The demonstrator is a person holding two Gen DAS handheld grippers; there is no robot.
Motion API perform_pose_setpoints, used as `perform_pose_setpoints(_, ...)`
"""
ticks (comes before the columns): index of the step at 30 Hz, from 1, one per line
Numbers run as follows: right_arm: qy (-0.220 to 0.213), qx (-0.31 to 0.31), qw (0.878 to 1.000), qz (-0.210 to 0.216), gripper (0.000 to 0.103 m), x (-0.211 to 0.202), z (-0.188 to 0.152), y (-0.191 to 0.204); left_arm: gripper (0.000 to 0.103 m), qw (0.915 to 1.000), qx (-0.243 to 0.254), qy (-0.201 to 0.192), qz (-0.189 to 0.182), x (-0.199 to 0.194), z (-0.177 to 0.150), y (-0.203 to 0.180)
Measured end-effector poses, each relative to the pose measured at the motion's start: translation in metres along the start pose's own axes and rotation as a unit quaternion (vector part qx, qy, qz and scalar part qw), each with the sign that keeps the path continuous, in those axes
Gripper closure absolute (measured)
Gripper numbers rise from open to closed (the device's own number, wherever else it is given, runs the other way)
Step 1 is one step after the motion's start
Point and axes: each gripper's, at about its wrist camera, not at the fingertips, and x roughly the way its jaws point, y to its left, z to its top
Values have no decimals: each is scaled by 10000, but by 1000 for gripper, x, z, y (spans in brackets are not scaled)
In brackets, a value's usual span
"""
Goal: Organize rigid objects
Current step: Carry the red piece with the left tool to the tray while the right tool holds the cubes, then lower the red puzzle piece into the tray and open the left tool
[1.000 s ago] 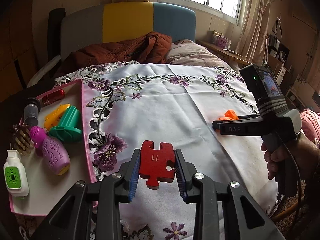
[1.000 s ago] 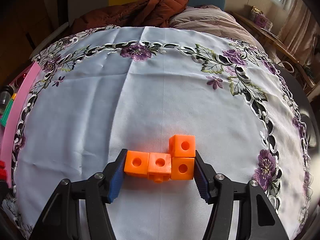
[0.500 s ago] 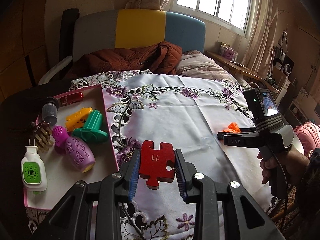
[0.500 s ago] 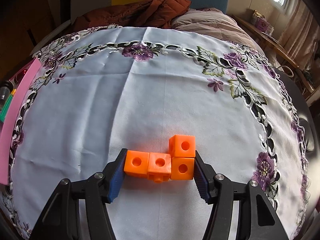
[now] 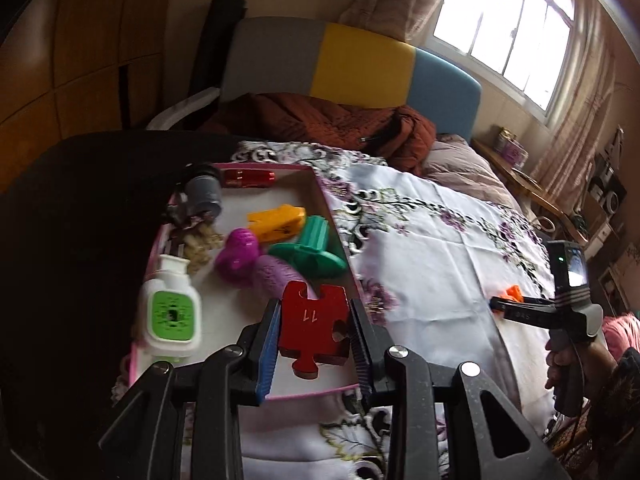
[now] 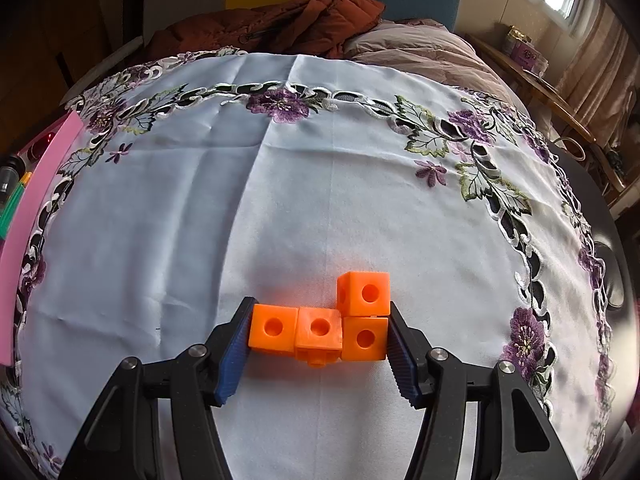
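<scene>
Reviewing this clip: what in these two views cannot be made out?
- Purple bottle, left wrist view: its lower end hidden behind the red puzzle piece.
- Pink tray, right wrist view: cut off by the left edge, its contents mostly unseen.
- Orange blocks, left wrist view: mostly hidden by the right gripper.
- Tan comb-like item, left wrist view: blurred, cannot be identified.
</scene>
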Motion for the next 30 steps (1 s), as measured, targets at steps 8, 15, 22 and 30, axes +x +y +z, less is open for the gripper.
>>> perform_pose_setpoints(8, -7, -72, 10000, -43, 43, -1, 0, 2, 71, 9981, -572, 94, 217, -2, -8, 52)
perform_pose_setpoints(15, -7, -91, 9999, -54, 43, -2, -1, 3, 71, 9987, -464, 195, -97, 5, -9, 39)
perform_pose_setpoints(22, -4, -123, 9999, -68, 43, -3, -2, 3, 71, 9984, -326, 452, -120, 32, -2, 27)
perform_pose_setpoints(30, -1, -135, 9999, -78, 43, -3, -1, 3, 71, 9980, -32, 564, 286, 67, 4, 28)
